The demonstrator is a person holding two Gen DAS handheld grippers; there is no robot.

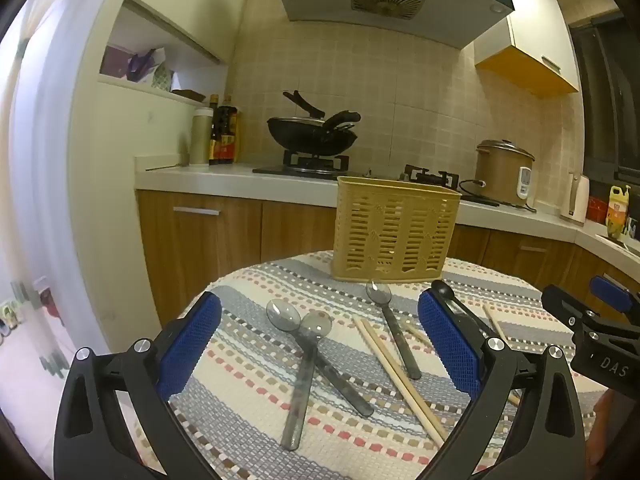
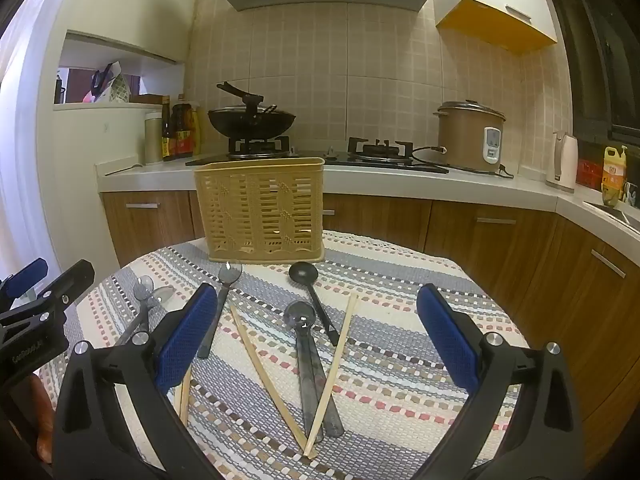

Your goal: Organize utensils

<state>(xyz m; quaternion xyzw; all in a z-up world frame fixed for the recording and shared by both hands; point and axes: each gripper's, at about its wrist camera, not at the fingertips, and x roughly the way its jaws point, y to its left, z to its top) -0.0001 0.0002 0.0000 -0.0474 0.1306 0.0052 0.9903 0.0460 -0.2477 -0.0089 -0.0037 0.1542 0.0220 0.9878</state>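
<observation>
A tan slotted utensil basket (image 1: 394, 230) (image 2: 262, 210) stands upright at the far side of the table. In front of it lie several grey translucent spoons (image 1: 304, 344) (image 2: 306, 356), a black spoon (image 2: 310, 288) and loose wooden chopsticks (image 1: 394, 368) (image 2: 264, 372). My left gripper (image 1: 320, 344) hovers open above two crossed spoons, with nothing between its blue pads. Over the spoons and chopsticks on the right side, my right gripper (image 2: 320, 340) is open too and holds nothing. Each gripper shows at the edge of the other's view.
The table wears a striped woven cloth (image 1: 248, 392) (image 2: 400, 360). Behind it runs a kitchen counter (image 2: 400, 182) with a wok on a gas hob (image 2: 252, 120), sauce bottles (image 1: 222, 132), a rice cooker (image 2: 470, 136) and a kettle (image 2: 562, 162). Wooden cabinet doors sit below.
</observation>
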